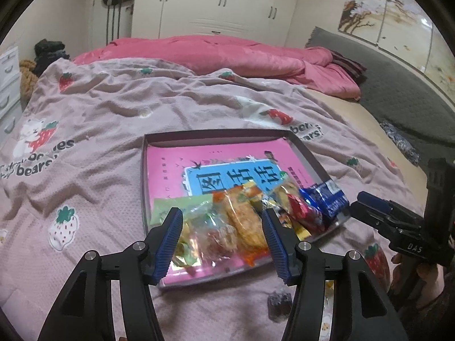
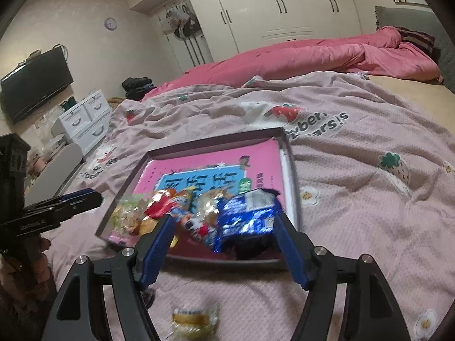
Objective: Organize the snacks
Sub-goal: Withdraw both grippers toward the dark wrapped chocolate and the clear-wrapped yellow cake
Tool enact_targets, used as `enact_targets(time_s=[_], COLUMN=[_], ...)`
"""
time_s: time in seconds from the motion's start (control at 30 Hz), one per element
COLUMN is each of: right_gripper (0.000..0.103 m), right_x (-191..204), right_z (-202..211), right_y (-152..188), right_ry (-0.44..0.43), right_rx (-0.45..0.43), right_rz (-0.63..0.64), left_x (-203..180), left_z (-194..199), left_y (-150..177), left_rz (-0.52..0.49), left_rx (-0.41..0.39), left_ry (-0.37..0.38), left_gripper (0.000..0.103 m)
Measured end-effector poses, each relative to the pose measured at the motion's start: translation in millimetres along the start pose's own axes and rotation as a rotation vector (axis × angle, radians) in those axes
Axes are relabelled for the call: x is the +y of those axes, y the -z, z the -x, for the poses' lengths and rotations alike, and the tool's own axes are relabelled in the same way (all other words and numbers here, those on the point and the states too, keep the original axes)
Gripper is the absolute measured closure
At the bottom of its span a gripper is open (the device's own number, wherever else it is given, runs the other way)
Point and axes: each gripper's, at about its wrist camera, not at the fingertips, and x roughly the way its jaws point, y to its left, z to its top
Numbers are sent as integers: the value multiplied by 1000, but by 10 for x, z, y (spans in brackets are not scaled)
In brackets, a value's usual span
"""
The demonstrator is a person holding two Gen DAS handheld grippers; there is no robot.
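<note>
Snacks gathered in a tray on the bed, both our claws parted above them.

Crinkly snack packets point(image 1: 244, 216) crowd the near end of the shallow dark cardboard tray point(image 1: 307, 153), just ahead of our left claw point(image 1: 221, 241) and right claw point(image 2: 224, 244); it seems we dropped them there. Both claws stand half open, gripping nothing; two small wrapped snacks point(image 2: 196, 319) lie loose beneath.

We see a bed point(image 1: 119, 108) with a pink quilt point(image 1: 216, 54). Behind stands a white wardrobe point(image 1: 227, 2); a television point(image 2: 37, 82) hangs above white drawers point(image 2: 85, 119).
</note>
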Motion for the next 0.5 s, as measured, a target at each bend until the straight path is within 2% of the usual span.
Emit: enact_targets(time_s=[0.5], right_gripper=[30], right_x=[192], right_z=[146], right_y=[183], right_ry=[-10], right_rx=[51], right_rz=[52], left_x=[-218], left_z=[93], left_y=[137], left_rz=[-56], left_rx=[32], left_ry=[28], left_gripper=[43])
